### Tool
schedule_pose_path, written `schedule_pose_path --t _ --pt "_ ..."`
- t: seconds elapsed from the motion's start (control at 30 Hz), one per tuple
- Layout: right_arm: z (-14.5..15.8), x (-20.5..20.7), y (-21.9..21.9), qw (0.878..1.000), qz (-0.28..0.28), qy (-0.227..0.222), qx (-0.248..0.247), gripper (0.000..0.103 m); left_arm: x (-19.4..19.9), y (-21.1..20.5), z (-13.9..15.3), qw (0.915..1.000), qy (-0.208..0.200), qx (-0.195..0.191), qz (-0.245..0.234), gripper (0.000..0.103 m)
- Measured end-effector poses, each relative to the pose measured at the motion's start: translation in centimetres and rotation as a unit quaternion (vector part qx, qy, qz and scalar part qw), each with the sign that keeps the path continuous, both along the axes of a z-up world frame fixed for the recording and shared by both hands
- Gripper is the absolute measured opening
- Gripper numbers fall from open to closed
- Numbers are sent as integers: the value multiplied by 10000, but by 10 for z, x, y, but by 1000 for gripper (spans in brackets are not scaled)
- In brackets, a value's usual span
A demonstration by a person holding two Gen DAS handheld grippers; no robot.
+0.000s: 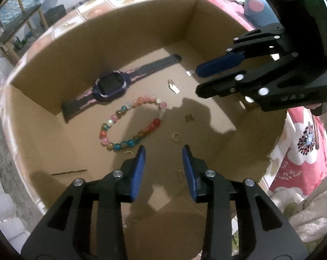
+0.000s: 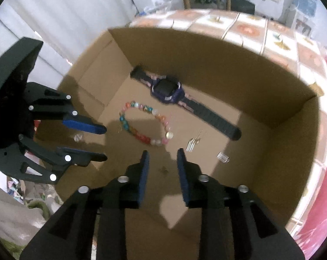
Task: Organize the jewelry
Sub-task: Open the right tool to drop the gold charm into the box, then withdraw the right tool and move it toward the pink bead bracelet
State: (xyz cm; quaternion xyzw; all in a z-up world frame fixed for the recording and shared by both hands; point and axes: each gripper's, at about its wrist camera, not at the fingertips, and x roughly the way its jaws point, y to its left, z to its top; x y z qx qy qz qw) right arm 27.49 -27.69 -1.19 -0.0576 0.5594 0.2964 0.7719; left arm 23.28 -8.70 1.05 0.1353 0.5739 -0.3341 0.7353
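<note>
Resting on the cardboard box [image 1: 111, 39] floor are a watch [image 1: 111, 85], a bead bracelet [image 1: 133, 122] and small earrings [image 1: 173, 86]. Left gripper [image 1: 163, 151] and right gripper [image 2: 161, 153] hover open, empty. Sorting appears largely unfinished.

Multicoloured bead bracelet [image 1: 133, 123], purple-black watch [image 1: 111, 85], brown box [image 1: 141, 32].

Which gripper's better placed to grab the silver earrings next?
Probably right. The right gripper has open, empty jaws, and the silver earrings lie just beside its fingertips. The left gripper hangs nearer the bead bracelet.
</note>
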Motion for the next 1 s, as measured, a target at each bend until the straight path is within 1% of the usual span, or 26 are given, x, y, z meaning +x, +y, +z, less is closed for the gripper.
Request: schedule_pose_path --t 0.1,0.17,0.27,0.33,0.37,0.4,0.47,0.5,0.53,0.63,0.73,0.83,1.0 --pt "17 -6 -7 9995 -76 -248 168 37 -3 4 11 9996 -250 -67 56 41" --pt "33 -14 -14 9981 -141 -503 340 39 -10 10 24 9984 -540 -130 106 48" --pt "57 -33 -27 9933 -260 -915 649 45 -19 18 40 9958 -868 -226 192 52" --pt "71 -49 -37 9885 -330 -1167 899 48 -29 27 53 9927 -1115 -353 306 55" --pt "76 -57 -40 9860 -367 -1275 1008 48 -33 31 59 9914 -1193 -408 347 59" --pt "80 -65 -44 9836 -404 -1369 1101 50 -38 36 66 9893 -1314 -479 405 60" --pt "89 -87 -54 9768 -484 -1594 1344 55 -53 50 80 9831 -1616 -659 556 66" --pt "91 -99 -60 9731 -540 -1699 1458 57 -57 53 83 9812 -1694 -698 613 67" --pt "92 -108 -62 9710 -584 -1750 1520 58 -65 61 87 9775 -1820 -771 734 69" --pt "88 -134 -71 9663 -721 -1822 1667 58 -83 80 94 9701 -1990 -944 1018 71" --pt "81 -155 -76 9629 -827 -1835 1800 58 -100 94 95 9642 -2096 -1077 1215 72" --pt "69 -170 -78 9601 -869 -1666 2071 58 -116 104 90 9600 -2124 -1227 1348 72" --pt "44 -175 -72 9605 -886 -1275 2309 58 -141 114 76 9562 -2160 -1428 1365 72"
